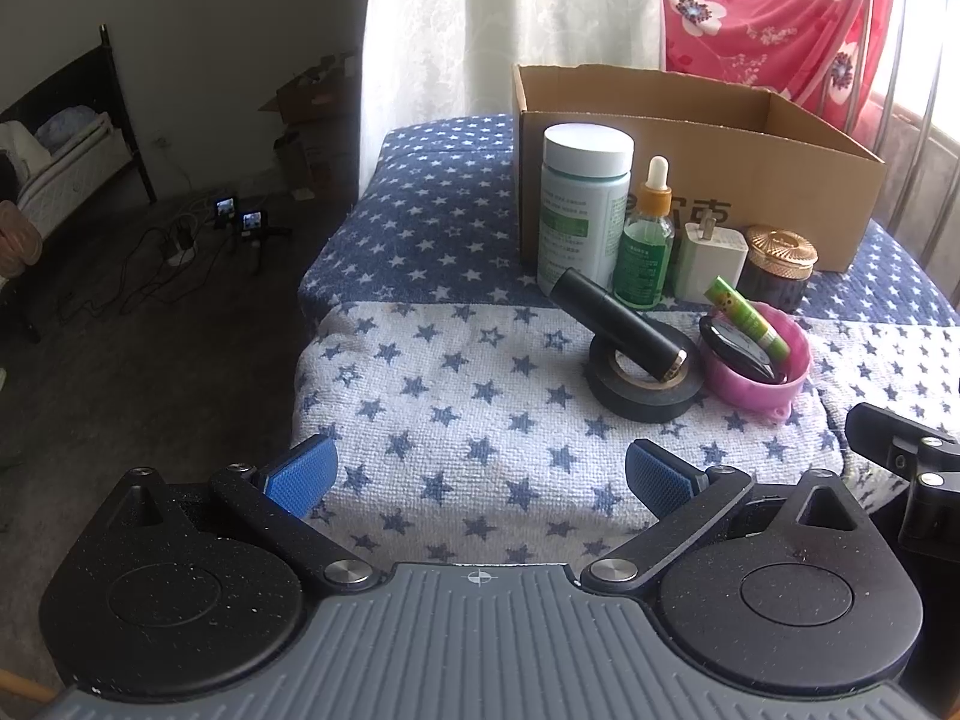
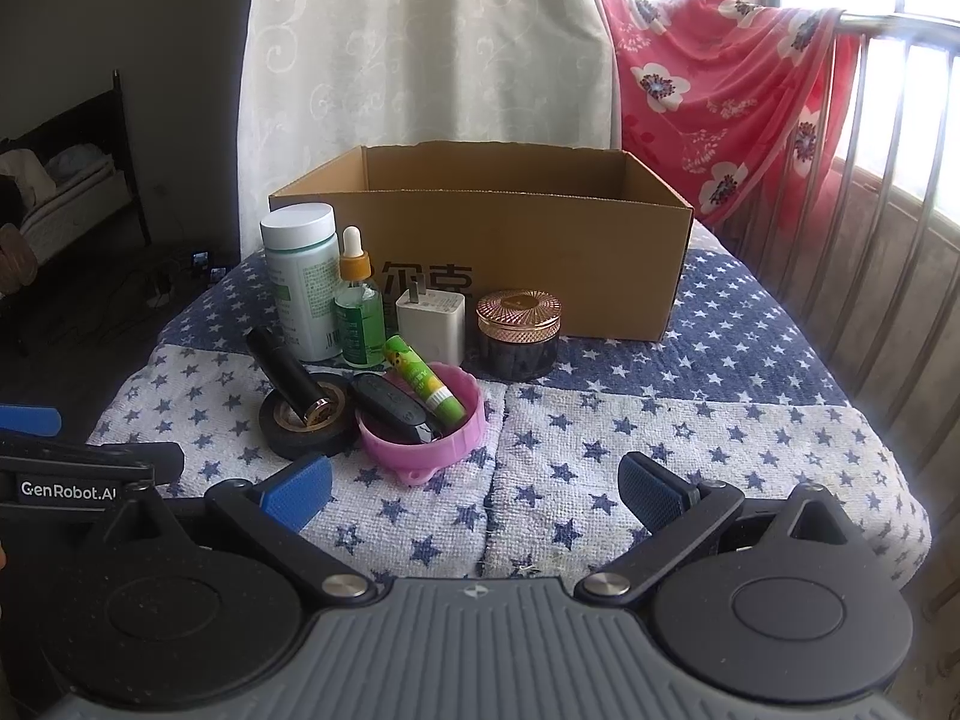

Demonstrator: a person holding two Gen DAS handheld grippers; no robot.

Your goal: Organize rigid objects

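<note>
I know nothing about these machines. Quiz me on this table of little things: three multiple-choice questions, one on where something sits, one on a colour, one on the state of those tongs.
1. Where does the black tube rest?
A. inside the cardboard box
B. propped on the roll of black tape
C. in the pink dish

2. What colour is the cap of the big bottle?
A. white
B. gold
C. green

3. How do the left tongs stand?
A. shut on the dropper bottle
B. shut on nothing
C. open, holding nothing

Answers:
1 B: the black tube leans with its gold end in the hole of the roll of black tape.
2 A: the big bottle has a white cap.
3 C: the left tongs show blue pads wide apart over bare starred cloth.
</note>
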